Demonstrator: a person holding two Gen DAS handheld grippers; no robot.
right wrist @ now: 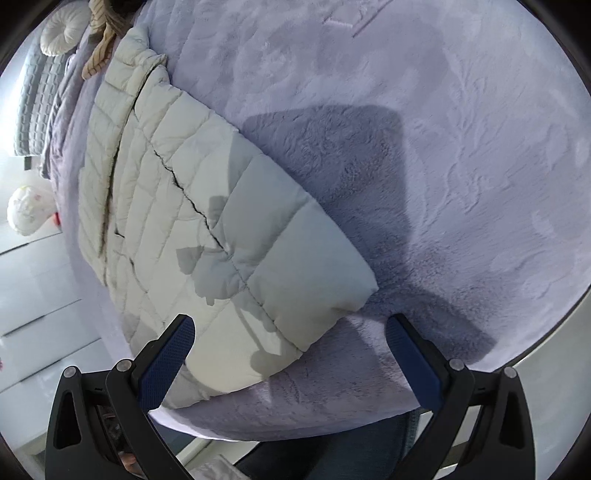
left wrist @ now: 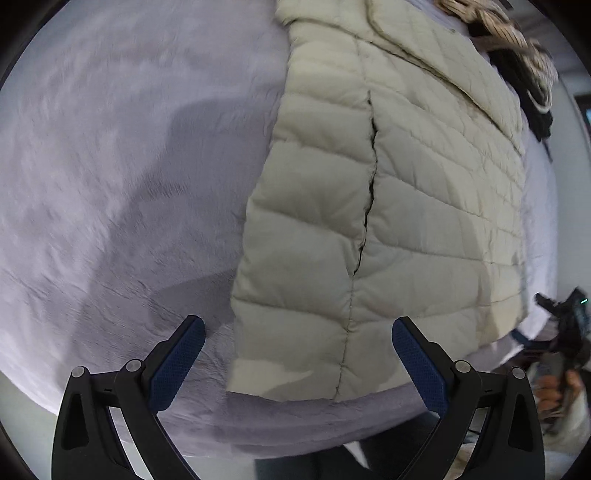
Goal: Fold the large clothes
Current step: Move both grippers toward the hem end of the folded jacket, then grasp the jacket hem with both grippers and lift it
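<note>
Quilted cream jacket (left wrist: 388, 206) lies flat on lavender bed (left wrist: 110, 184), long axis running away from both tongs, hem nearest. Left tongs (left wrist: 298, 365) and right tongs (right wrist: 290, 365) both apart, empty, over hem corners; neither clearly nearer.

Bare lilac blanket (right wrist: 461, 155) lay open beside the puffer jacket (right wrist: 207, 206); striped, possibly knitted clothing (left wrist: 517, 44) crowded its far end.

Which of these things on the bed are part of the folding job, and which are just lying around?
Part of the job:
puffer jacket
left gripper, open
right gripper, open

Just lying about:
striped cloth
round cushion
grey quilt
black garment
</note>
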